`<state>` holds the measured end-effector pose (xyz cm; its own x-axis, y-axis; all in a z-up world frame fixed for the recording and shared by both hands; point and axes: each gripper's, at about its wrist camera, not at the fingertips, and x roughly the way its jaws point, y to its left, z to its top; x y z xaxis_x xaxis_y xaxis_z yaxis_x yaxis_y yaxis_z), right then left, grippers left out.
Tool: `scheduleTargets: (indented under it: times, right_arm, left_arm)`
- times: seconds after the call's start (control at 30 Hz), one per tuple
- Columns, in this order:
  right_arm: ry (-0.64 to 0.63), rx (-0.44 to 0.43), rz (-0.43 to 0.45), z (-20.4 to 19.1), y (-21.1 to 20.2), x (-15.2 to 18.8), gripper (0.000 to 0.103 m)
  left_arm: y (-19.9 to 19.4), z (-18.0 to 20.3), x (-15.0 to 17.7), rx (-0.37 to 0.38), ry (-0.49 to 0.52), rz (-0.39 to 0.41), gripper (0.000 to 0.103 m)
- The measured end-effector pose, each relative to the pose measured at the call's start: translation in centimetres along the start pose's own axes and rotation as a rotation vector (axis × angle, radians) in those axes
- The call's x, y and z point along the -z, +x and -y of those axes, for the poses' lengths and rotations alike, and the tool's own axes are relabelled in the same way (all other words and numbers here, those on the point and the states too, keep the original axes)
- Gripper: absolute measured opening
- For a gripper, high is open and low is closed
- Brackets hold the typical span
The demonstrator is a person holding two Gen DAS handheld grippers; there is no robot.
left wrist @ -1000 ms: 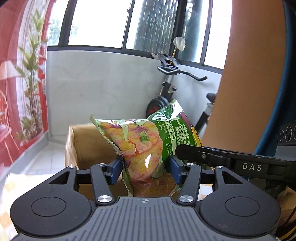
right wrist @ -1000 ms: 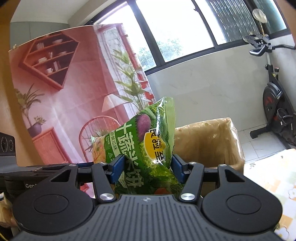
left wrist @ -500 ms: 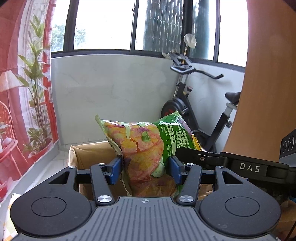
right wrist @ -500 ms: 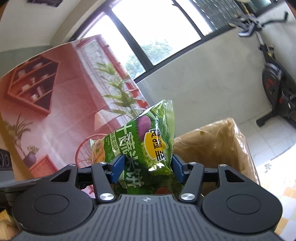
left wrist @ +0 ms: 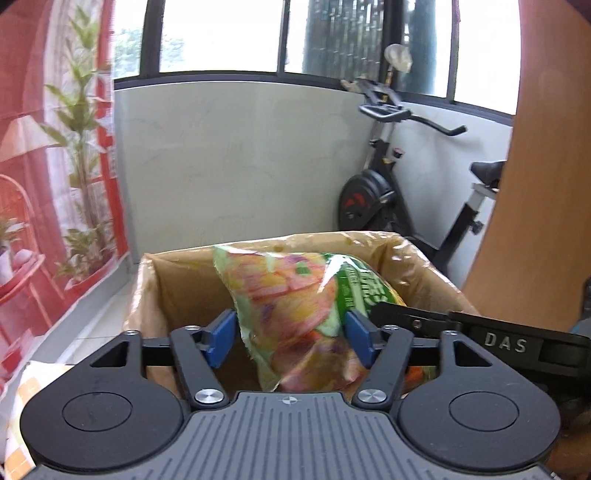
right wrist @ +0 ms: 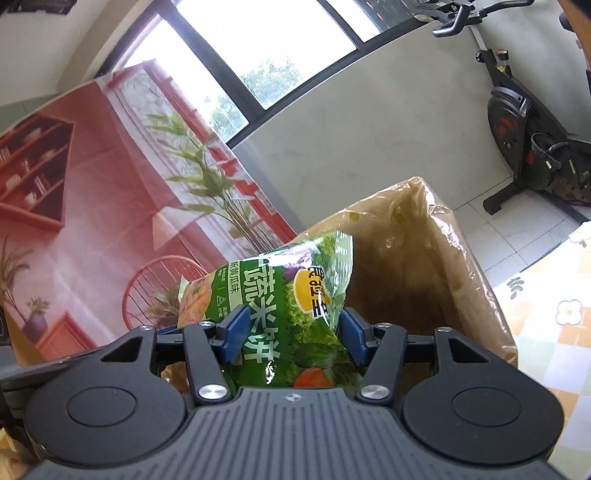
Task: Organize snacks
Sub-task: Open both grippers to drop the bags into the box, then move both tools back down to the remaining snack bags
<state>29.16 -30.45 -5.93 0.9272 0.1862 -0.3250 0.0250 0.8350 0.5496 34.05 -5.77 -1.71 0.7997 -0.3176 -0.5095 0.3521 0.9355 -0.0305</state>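
A home, likely an enclosed balcony: an exercise bike (left wrist: 391,192) at two o'clock under wide windows (left wrist: 221,33), tiled floor (right wrist: 517,236) (pale), printed backdrop (right wrist: 92,177) at nine.

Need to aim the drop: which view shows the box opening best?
Left wrist: the box faces it squarely, all four rim edges visible behind the snack bag. Right wrist shows it tilted, near side hidden by the bag.

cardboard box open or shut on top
Open: the cardboard box shows its inner walls, and the snack bag hangs over its mouth.
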Motion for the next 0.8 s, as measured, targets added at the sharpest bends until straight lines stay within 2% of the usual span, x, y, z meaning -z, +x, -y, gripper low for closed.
scheduleTargets:
  times: [0.17, 0.33, 0.6, 0.8]
  right_arm:
    - [-0.068, 0.042, 0.007, -1.3, -0.5, 0.7, 0.059]
    - [-0.128, 0.078, 0.018, -2.3, -1.3, 1.6, 0.059]
    - [-0.305, 0.103, 0.061, -4.7, -4.6, 4.1, 0.059]
    - [-0.388, 0.111, 0.089, -5.3, -7.4, 7.2, 0.059]
  left_arm:
    - [-1.5, 0.1, 0.7, -0.040, 0.048, 0.018, 0.070]
    - [-4.0, -0.7, 2.1, -0.050, 0.047, 0.043, 0.070]
    - [-9.0, -2.3, 5.4, -0.081, 0.033, 0.050, 0.070]
    - [-11.5, -4.1, 8.9, -0.077, -0.024, 0.041, 0.070]
